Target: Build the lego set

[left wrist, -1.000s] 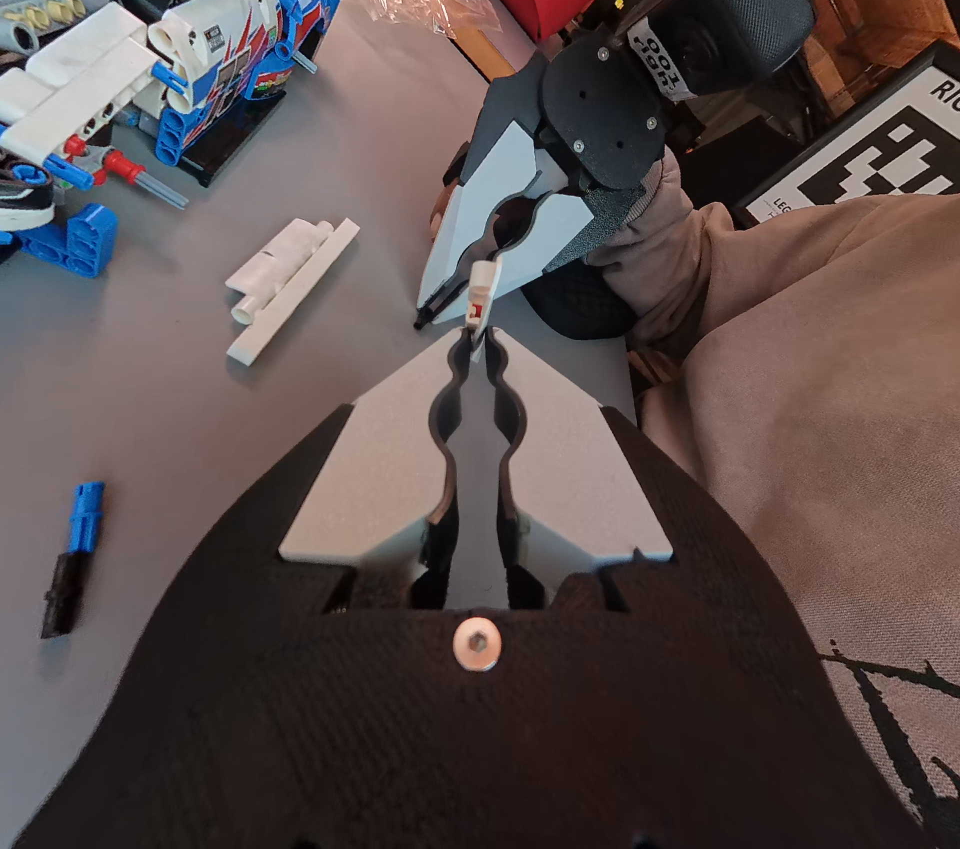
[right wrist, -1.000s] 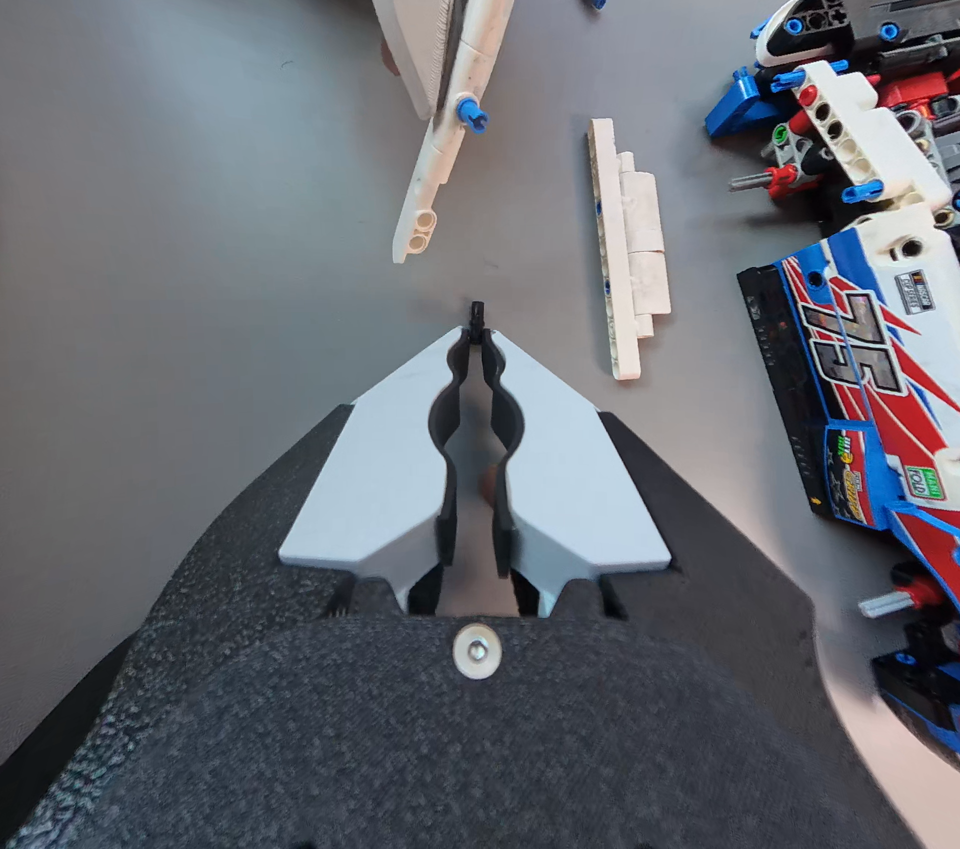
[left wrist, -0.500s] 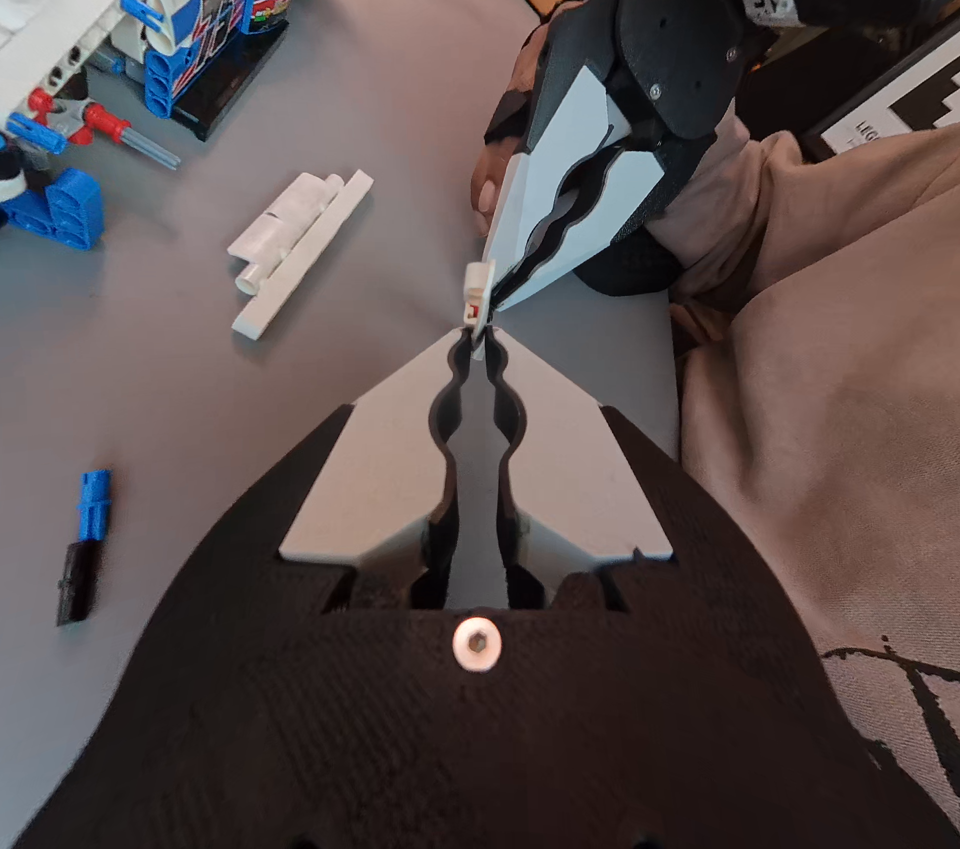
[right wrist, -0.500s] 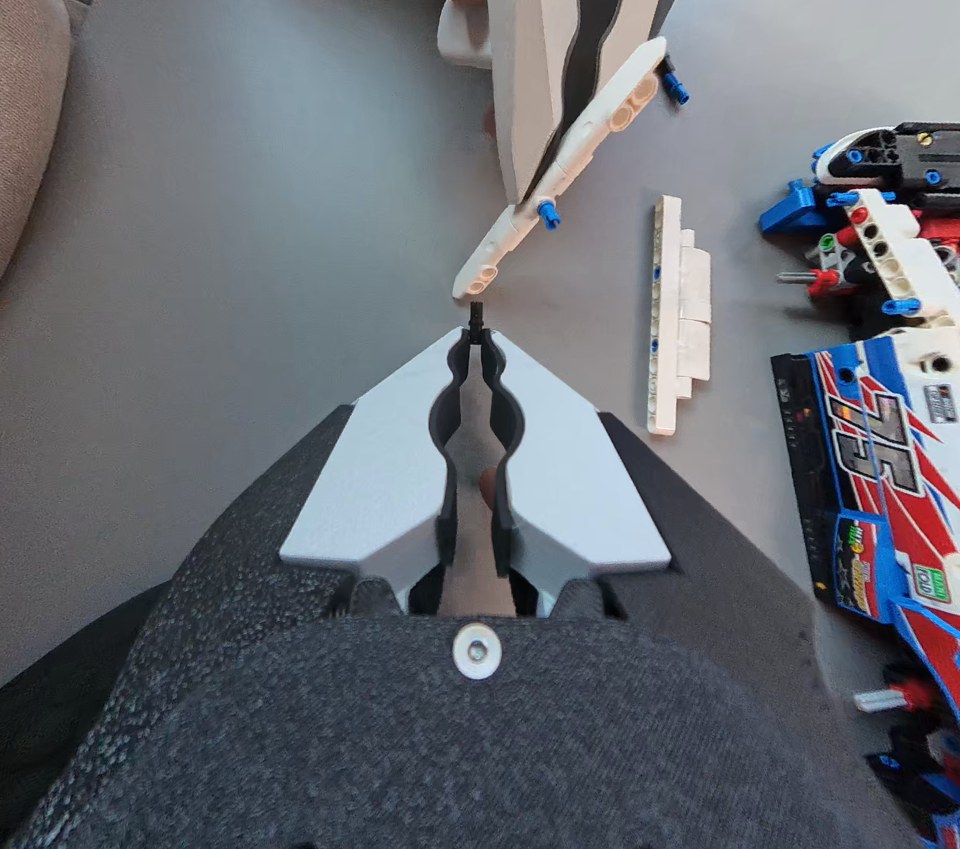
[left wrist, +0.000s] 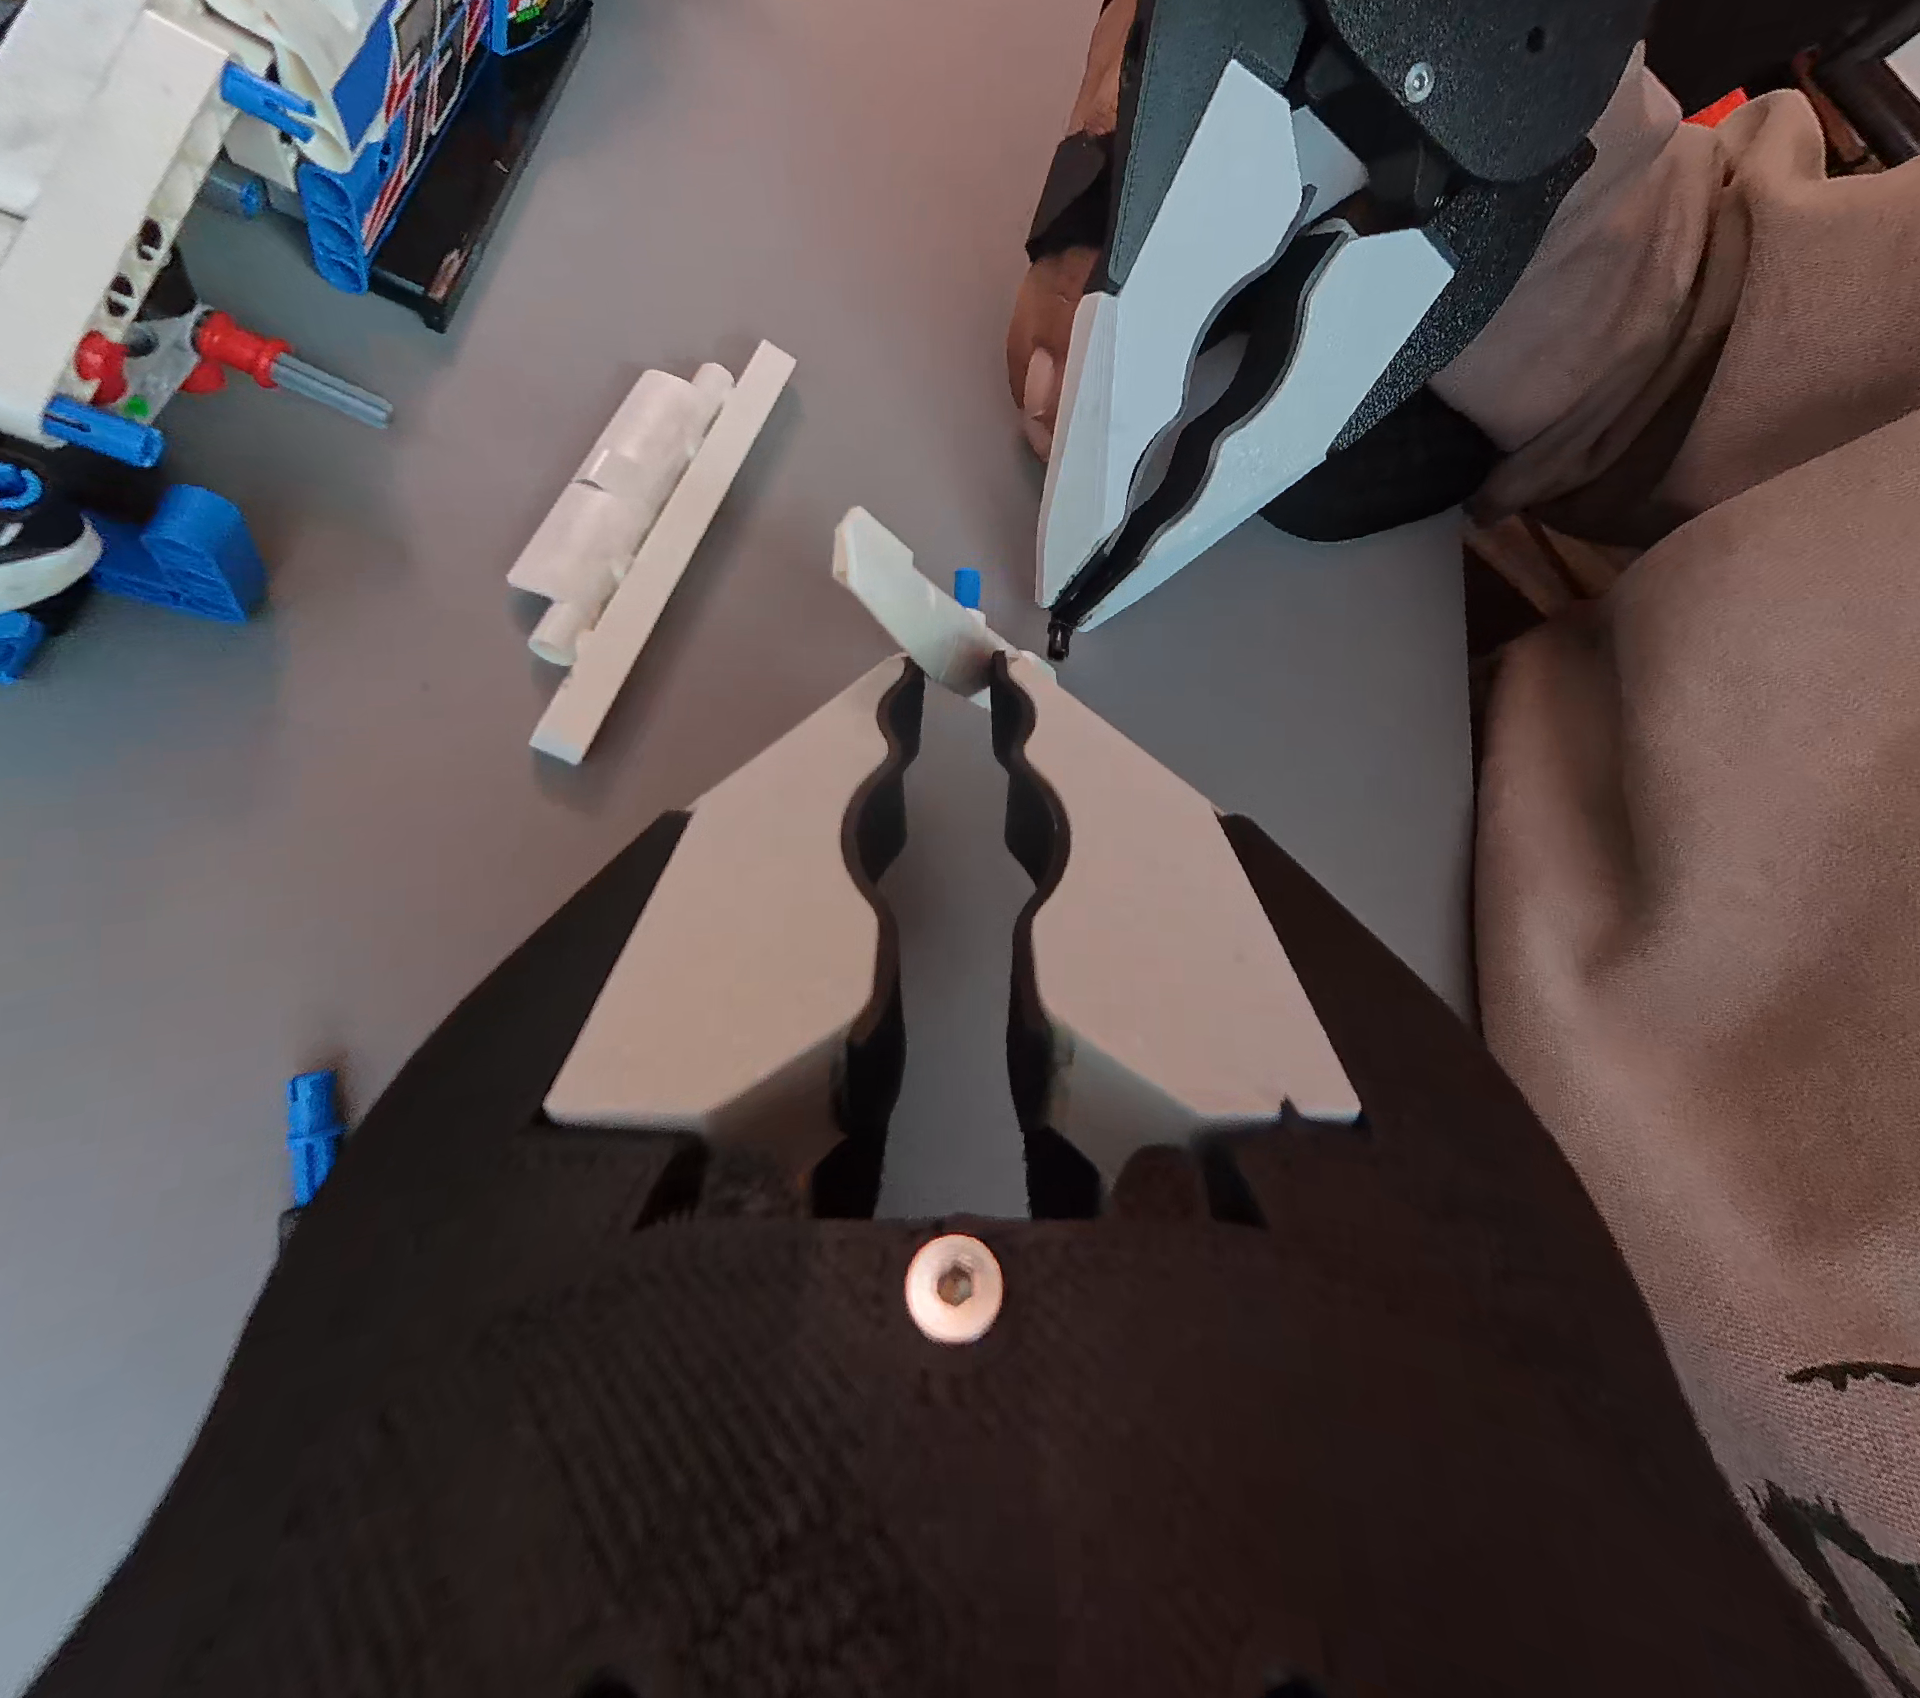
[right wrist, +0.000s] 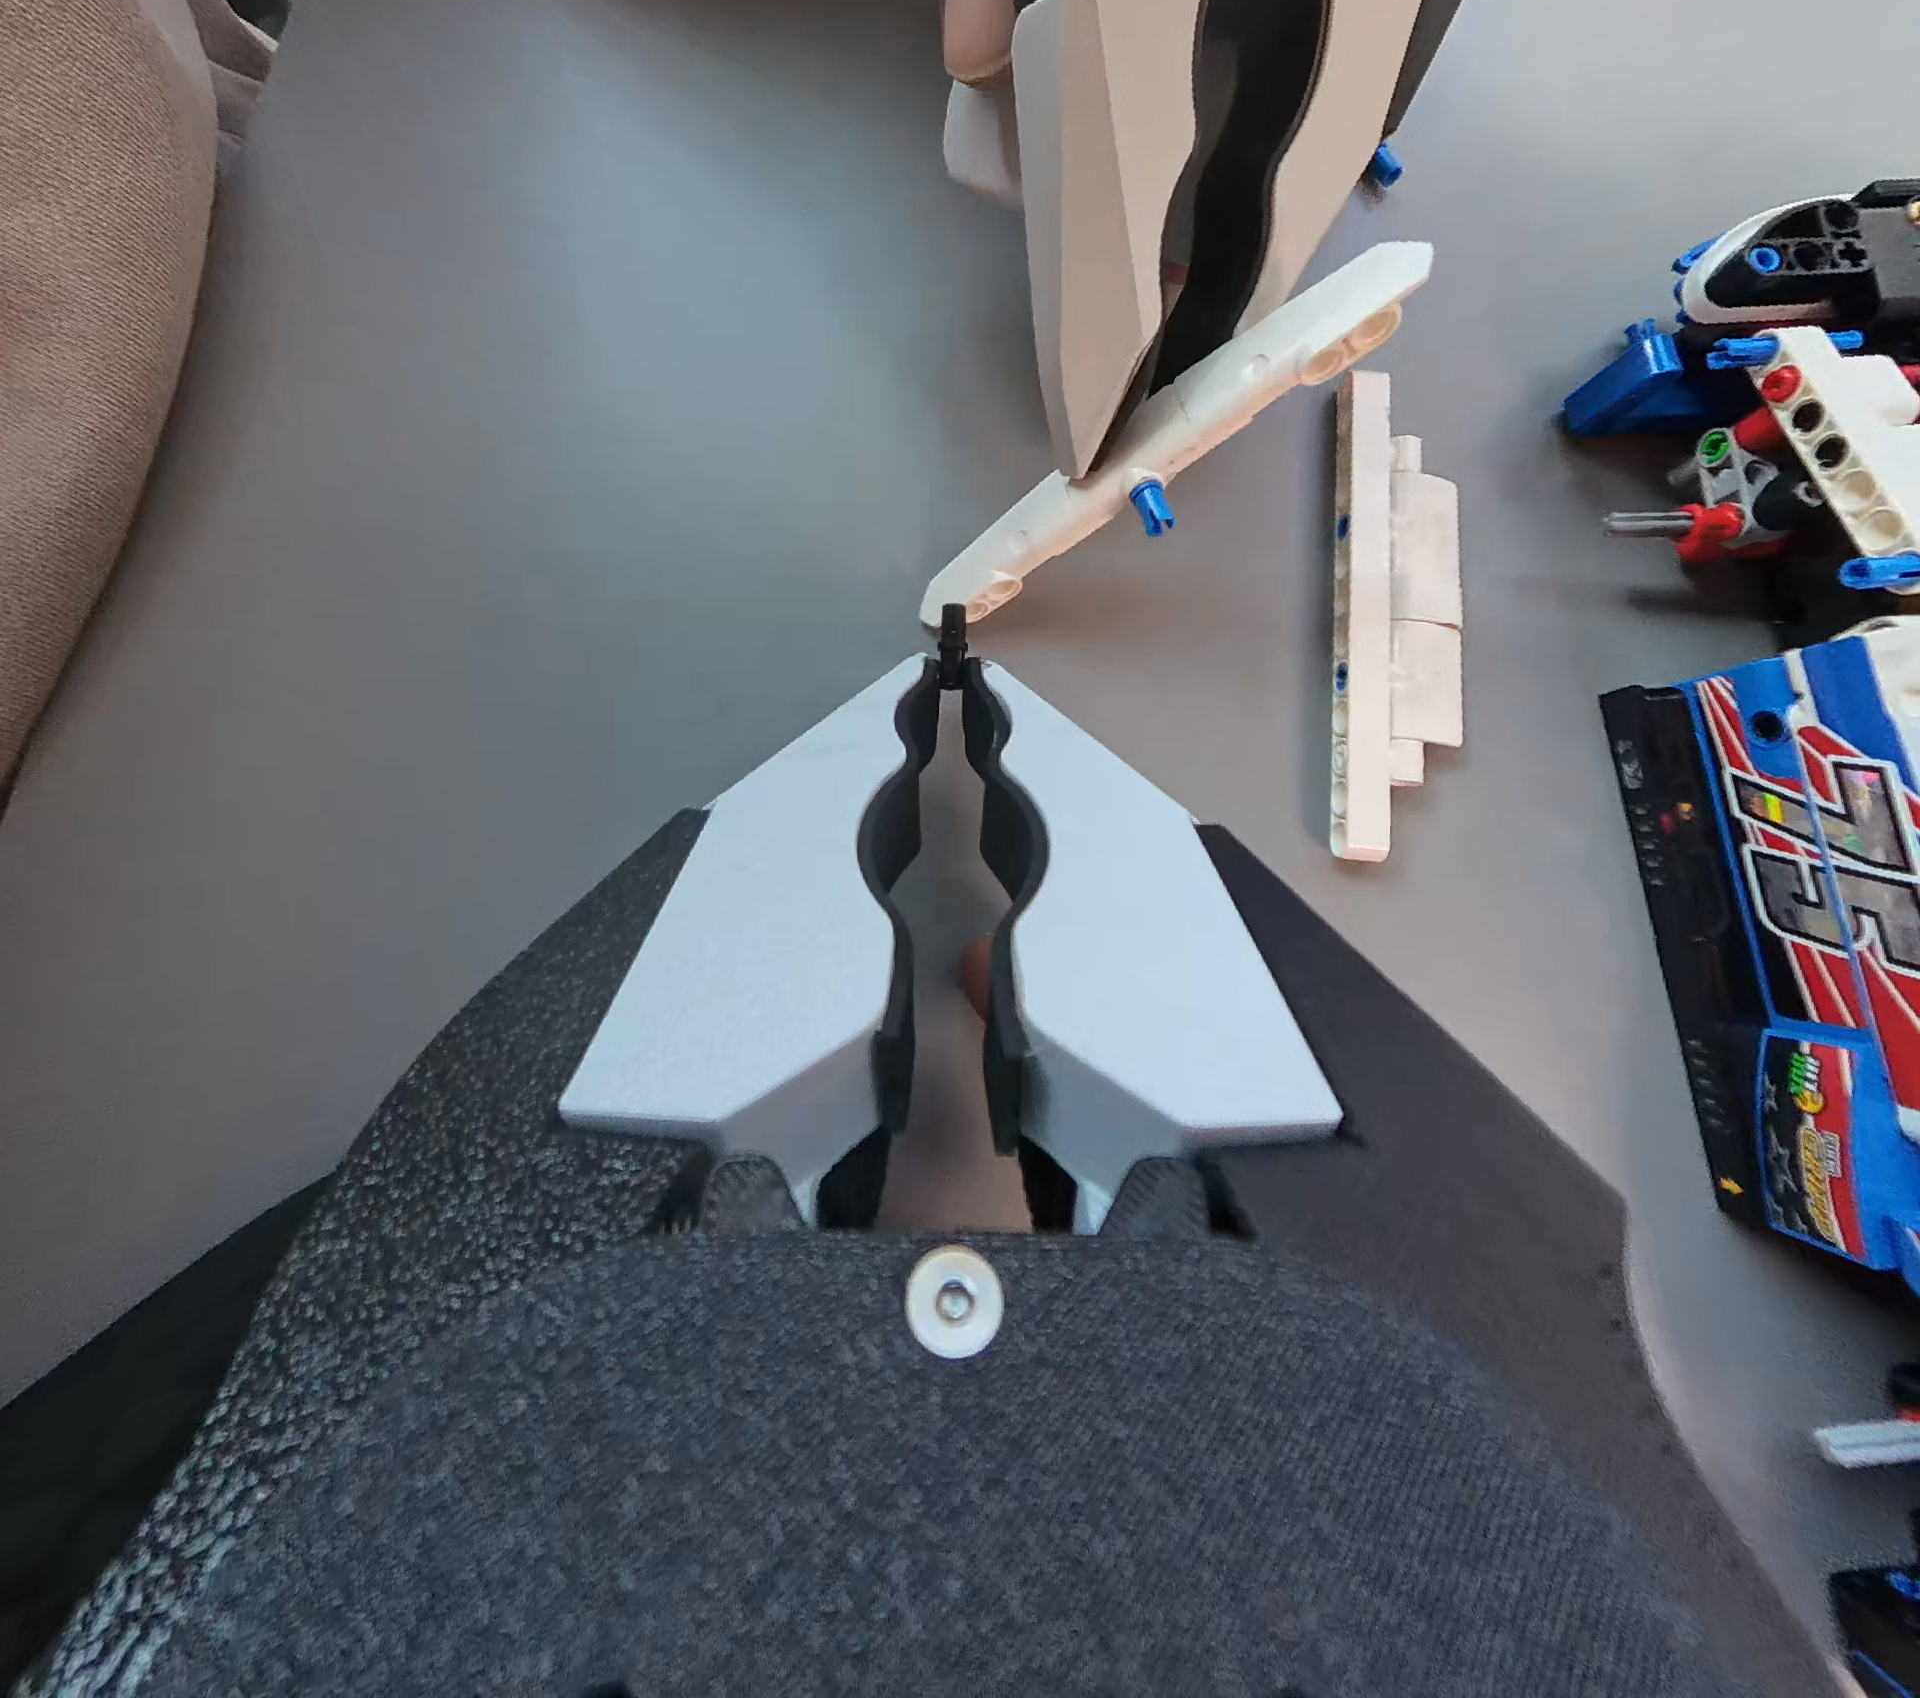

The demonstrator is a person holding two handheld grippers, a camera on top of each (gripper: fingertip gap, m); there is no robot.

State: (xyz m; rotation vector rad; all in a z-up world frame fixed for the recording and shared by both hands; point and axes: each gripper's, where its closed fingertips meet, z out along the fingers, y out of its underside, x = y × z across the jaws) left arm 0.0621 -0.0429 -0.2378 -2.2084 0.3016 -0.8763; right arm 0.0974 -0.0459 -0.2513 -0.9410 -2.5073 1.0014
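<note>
I am holding the long white beam (right wrist: pixel 1174 427) slantwise above the grey surface (right wrist: pixel 582 360) in my left gripper (left wrist: pixel 951 666), jaws narrowed onto its middle, its blue pin (right wrist: pixel 1148 502) jutting sideways. My right gripper (right wrist: pixel 952 674) is pinching a small black pin (right wrist: pixel 952 628), smooth hard plastic, pointing straight ahead at the beam's near end hole, just touching it.

We saw soft, even daylight on the grey worktop (right wrist: pixel 582 318), with a pale sheen there and faint shadows beneath the loose parts. Both wide-angle views bowed strongly at the edges, where the picture blurred slightly; centres stayed sharp.
</note>
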